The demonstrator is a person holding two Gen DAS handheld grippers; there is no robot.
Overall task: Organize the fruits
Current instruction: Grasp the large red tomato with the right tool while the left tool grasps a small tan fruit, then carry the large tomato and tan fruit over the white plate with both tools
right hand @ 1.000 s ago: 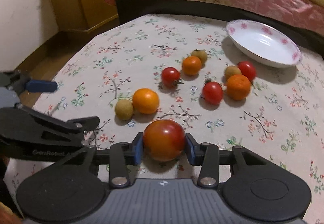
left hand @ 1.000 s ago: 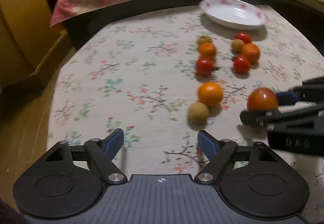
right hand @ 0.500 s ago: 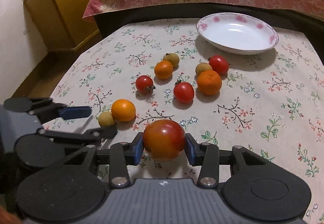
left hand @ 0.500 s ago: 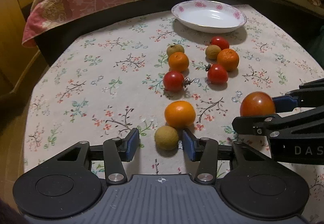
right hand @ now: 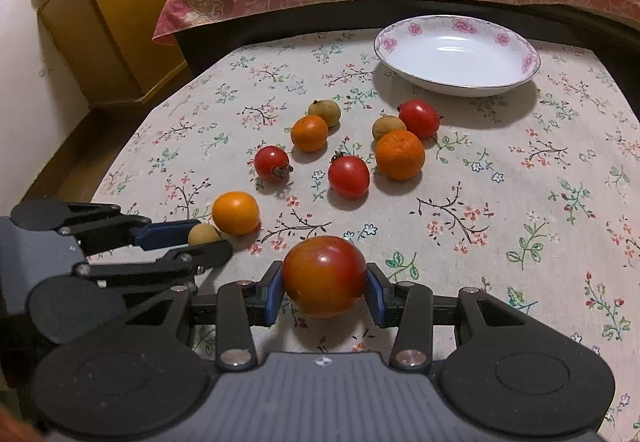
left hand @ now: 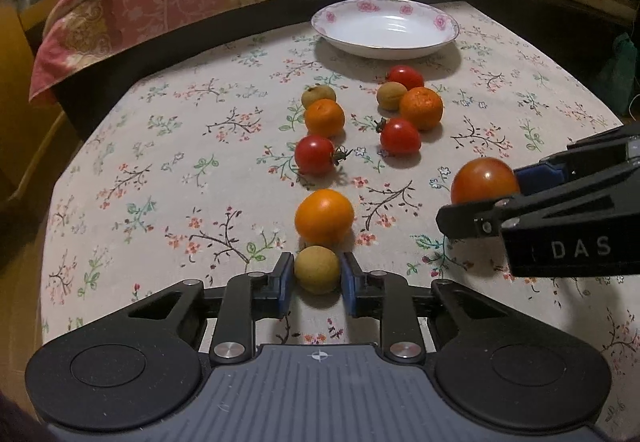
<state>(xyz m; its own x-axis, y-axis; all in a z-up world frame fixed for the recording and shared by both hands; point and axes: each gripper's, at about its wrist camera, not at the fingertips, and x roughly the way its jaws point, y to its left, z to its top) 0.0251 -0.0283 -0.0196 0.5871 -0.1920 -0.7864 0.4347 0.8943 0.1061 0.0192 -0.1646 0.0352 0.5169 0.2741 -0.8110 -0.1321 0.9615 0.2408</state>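
Left gripper (left hand: pixel 316 276) just closed onto round tan longan (left hand: pixel 317 269); right gripper (right hand: pixel 325 292) clamps glossy tomato (right hand: pixel 324 276).

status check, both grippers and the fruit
Left gripper shut on small tan fruit. Right gripper holding big tomato. Plate empty, path clear.

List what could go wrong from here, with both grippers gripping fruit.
1. The left gripper has just closed on the small tan fruit, which touches the orange behind it; lifting may set that orange rolling.
2. The right gripper pinches the big tomato only at its sides; it could slip or bruise.
3. The grippers sit close together, so they might collide heading for the plate.
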